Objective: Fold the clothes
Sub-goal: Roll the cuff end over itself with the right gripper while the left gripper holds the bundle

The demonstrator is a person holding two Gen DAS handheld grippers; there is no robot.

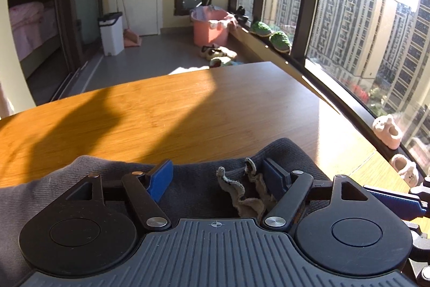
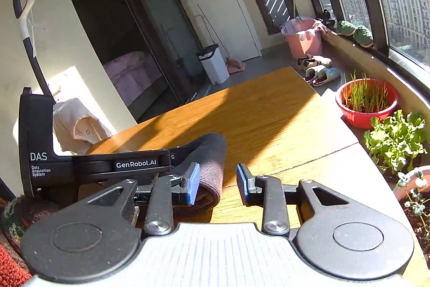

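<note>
Cloth is the whole business here: one dark grey knitted garment (image 1: 188,174), soft and ribbed, lies bunched on the near edge of the sunlit wooden worktop (image 1: 166,109), right under my left tongs (image 1: 217,176). Those tongs stand open, blue pads apart with the fabric beneath and between them but not pinched; a frayed grey strip of cloth (image 1: 236,190) curls up just beside the right-hand pad. My right tongs (image 2: 218,183) are also open, nothing between the pads but bare wood, and the rolled end of the same garment sits just beside their left pad.

I judge this to be the release after a fold or a roll (the cloth looks doubled over on itself), so the step in hand is letting go and resetting. The next move calls for picking a fresh edge: I would need both tongs on free corners of the bundle, low enough to catch the top layer only, or the fold may drag open.

Counts: one garment on the worktop, two tongs, one pink plastic tub (image 1: 211,27) on the floor, two green knitted slippers (image 1: 270,35) on the window sill, one red plant bowl (image 2: 366,104).
</note>
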